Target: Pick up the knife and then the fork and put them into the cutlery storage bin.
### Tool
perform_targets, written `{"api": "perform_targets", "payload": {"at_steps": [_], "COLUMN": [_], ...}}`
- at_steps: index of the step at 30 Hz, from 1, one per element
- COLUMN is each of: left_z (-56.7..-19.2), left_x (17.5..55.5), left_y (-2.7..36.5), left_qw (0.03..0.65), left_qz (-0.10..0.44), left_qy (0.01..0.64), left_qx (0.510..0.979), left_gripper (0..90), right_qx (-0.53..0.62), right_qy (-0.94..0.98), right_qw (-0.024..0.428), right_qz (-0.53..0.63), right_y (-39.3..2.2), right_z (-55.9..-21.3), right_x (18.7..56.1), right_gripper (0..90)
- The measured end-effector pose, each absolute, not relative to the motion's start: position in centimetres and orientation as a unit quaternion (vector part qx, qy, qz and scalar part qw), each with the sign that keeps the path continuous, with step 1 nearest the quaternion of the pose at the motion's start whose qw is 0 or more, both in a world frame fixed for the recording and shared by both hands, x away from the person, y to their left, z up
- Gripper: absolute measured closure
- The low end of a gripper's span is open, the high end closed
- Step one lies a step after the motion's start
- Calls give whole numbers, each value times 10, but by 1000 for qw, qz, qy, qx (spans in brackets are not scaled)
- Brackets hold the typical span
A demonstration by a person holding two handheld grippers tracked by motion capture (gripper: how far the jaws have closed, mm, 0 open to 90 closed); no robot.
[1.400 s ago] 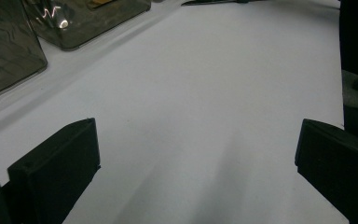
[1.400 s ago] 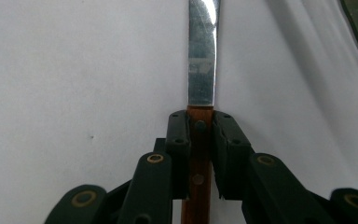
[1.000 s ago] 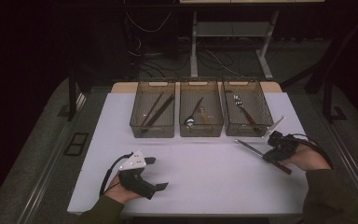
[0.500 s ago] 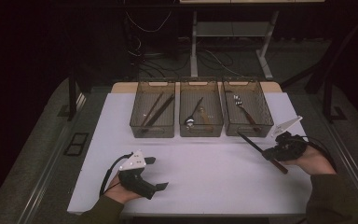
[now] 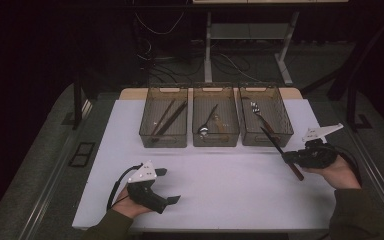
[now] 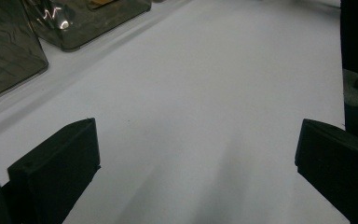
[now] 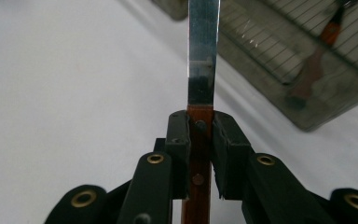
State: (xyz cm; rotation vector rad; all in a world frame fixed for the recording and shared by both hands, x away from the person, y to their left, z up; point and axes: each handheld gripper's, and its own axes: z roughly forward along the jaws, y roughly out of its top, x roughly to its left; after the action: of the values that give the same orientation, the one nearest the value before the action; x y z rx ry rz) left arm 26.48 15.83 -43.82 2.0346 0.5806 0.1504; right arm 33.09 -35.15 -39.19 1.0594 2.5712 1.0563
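Steel-bladed knife with a riveted reddish-brown wooden handle (image 7: pixel 199 140), clamped at the handle between the pads of the right gripper (image 7: pixel 200 154), blade running straight ahead beyond the jaw tips. In the high view, knife (image 5: pixel 278 148) slanting up and away from the right gripper (image 5: pixel 307 156) toward the rightmost smoky clear plastic bin (image 5: pixel 285 131), just ahead. Left gripper (image 5: pixel 155 187) well apart over the white table sheet (image 5: pixel 230 190), jaws spread wide, nothing between them.

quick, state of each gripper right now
left gripper: open, holding nothing
right gripper: shut on the wooden-handled steel knife
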Motion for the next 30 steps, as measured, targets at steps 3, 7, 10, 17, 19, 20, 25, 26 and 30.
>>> {"api": "perform_targets", "payload": {"at_steps": [3, 7, 10, 17, 19, 20, 25, 26, 30], "left_z": [-438, -438, -438, -438, -439, -439, -439, -438, -439], "left_x": [265, 265, 265, 265, 266, 266, 265, 265, 266], "left_y": [158, 158, 159, 159, 159, 159, 159, 159, 159], "left_qw": [488, 487, 487, 487, 489, 489, 488, 487, 487], "left_qz": [62, 63, 63, 65, 65, 65, 66, 65, 64], "left_qy": [239, 239, 240, 239, 239, 239, 240, 239, 239], "left_qx": [837, 838, 837, 838, 836, 836, 836, 838, 838], "left_gripper": [0, 0, 0, 0, 0, 0, 0, 0, 0], "right_qx": [362, 371, 377, 398, 405, 409, 420, 424, 434], "right_qy": [850, 840, 834, 813, 807, 804, 793, 790, 780], "right_qw": [91, 102, 113, 147, 155, 156, 171, 174, 182], "right_qz": [372, 383, 386, 398, 400, 402, 407, 408, 412], "right_y": [-355, -356, -355, -356, -357, -357, -359, -359, -360], "right_z": [-390, -388, -387, -381, -380, -379, -375, -375, -371], "right_x": [331, 330, 329, 328, 329, 329, 330, 331, 336], "right_gripper": [777, 776, 777, 776, 776, 776, 776, 776, 776]}}
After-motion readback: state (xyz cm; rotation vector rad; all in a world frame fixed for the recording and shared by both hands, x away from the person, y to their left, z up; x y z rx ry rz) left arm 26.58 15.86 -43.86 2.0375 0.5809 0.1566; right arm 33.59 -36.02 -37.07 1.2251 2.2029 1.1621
